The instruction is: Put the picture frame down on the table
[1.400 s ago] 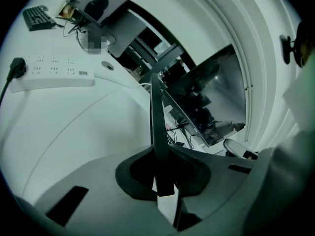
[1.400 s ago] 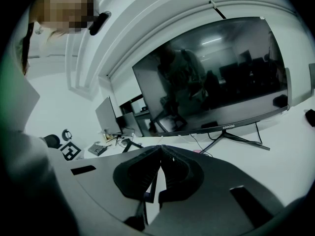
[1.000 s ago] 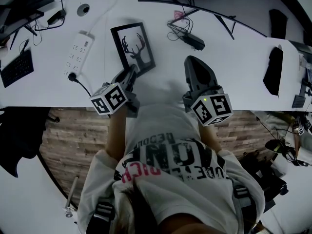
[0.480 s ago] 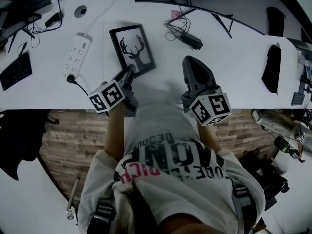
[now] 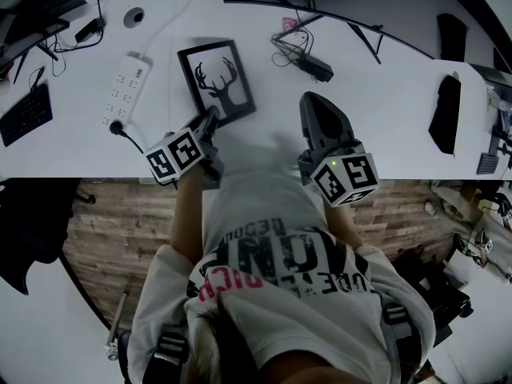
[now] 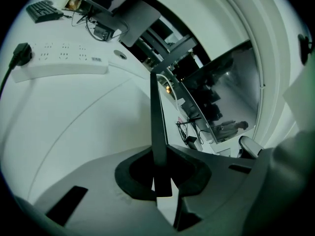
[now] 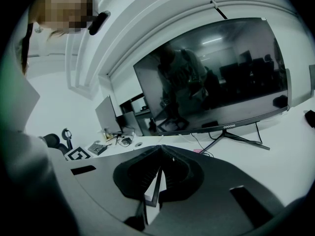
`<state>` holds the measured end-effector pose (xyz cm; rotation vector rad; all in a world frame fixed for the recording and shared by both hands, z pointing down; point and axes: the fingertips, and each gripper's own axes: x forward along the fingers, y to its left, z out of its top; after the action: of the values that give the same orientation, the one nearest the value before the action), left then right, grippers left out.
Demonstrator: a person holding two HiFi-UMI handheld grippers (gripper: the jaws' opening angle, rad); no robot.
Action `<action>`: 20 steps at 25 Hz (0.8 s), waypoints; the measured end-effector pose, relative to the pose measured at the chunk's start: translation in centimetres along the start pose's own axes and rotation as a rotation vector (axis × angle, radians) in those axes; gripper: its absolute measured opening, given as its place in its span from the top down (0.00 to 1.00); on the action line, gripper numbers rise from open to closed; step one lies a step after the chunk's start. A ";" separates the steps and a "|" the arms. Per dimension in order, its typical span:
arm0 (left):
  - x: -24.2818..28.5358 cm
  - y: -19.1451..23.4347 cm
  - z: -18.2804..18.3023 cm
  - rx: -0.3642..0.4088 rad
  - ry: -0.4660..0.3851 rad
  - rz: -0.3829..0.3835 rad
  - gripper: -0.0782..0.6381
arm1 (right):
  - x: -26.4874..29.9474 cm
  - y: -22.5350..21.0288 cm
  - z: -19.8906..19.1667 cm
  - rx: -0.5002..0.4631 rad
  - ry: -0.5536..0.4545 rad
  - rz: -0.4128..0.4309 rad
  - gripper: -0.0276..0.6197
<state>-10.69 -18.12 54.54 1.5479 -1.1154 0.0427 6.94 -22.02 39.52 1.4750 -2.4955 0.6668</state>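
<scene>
The T-shirt was white with black and pink print; left gripper and right gripper were dark grey.

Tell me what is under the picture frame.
Only the white table shows around the picture frame, whose near edge the left gripper clamps. The patch beneath it is covered, so whether it rests flat or anything lies there cannot be seen.
</scene>
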 end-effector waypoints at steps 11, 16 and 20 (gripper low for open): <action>0.4 2.2 -0.4 -0.018 0.006 0.033 0.79 | 0.3 0.7 -0.1 -0.004 0.006 0.019 0.95; 0.6 2.9 -0.5 -0.013 0.007 0.063 0.76 | 0.3 0.6 0.0 -0.004 0.006 0.017 0.95; 0.7 3.5 -0.7 -0.004 0.009 0.088 0.74 | 0.3 0.6 -0.1 -0.003 0.006 0.017 0.95</action>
<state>-12.24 -17.57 57.74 1.4931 -1.1752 0.1069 6.29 -21.96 39.50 1.4500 -2.5064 0.6691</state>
